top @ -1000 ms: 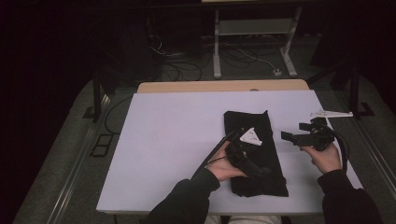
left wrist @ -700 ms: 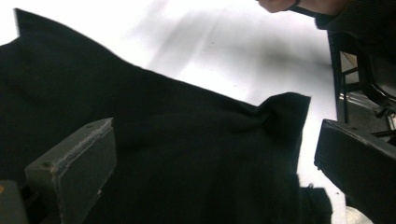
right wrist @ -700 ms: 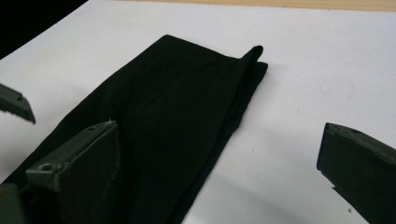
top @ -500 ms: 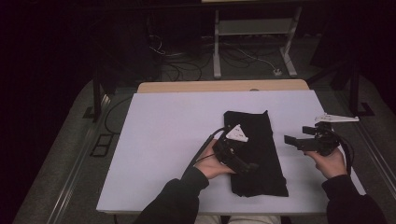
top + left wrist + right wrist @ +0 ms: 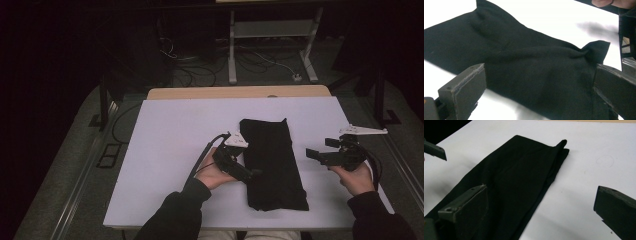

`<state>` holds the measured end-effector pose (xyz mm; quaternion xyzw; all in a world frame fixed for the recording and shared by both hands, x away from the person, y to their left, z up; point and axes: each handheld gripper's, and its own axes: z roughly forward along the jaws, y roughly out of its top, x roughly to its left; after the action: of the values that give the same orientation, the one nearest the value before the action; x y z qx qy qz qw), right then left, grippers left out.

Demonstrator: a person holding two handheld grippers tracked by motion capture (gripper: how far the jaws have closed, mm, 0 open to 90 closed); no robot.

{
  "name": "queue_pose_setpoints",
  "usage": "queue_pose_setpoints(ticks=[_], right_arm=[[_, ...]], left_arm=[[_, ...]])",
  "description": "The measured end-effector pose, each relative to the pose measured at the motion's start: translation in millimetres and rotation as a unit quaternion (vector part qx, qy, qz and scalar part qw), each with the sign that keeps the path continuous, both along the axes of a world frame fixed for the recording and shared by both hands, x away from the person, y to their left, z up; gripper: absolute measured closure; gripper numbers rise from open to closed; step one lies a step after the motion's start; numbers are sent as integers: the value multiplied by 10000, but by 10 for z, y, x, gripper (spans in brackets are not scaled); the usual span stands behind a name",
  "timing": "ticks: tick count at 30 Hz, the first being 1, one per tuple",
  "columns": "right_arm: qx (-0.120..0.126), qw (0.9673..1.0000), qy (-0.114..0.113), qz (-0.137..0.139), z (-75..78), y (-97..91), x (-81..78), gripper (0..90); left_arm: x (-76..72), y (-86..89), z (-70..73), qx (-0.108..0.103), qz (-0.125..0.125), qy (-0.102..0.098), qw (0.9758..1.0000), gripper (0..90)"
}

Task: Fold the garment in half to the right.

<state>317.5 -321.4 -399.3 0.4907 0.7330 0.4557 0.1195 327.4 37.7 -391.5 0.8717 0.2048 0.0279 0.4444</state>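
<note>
Dark sleeves; 2 black grippers, grey 3-cornered plates, trailing cables.

Black cloth (image 5: pixel 529 75): in the left gripper view we lose it past the left and bottom edges.
Cloth, right gripper view (image 5: pixel 519 177): its near end runs off the bottom edge, behind the left jaw.
Left gripper (image 5: pixel 248 174): in the high view its black jaws merge with the dark cloth; we cannot tell whether they touch it.
Forearms: cut by the bottom edge.
Room behind the table (image 5: pixel 165 130): too dark for us to read.
</note>
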Motion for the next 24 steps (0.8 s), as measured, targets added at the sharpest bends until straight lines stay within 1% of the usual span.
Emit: queue_pose_setpoints(ticks=[5,9,12,18,24], right_arm=[[3,10000,-9,2,3,-10,-45,0],[21,10000,-66,16,7,-18,-89,0],[8,10000,-54,22,-1,-25,-120,0],[20,10000,-95,15,-12,-51,-175,0],[-3,9999,-121,-5,-28,-81,-233,0]], left_arm=[[12,108,-12,-9,96,11,10000,0],[17,197,-25,-34,181,12,9998,0],[14,266,-30,-29,241,-6,9997,0],[25,406,-20,-107,406,-35,9991,0],[26,511,-37,-104,504,-31,9987,0]])
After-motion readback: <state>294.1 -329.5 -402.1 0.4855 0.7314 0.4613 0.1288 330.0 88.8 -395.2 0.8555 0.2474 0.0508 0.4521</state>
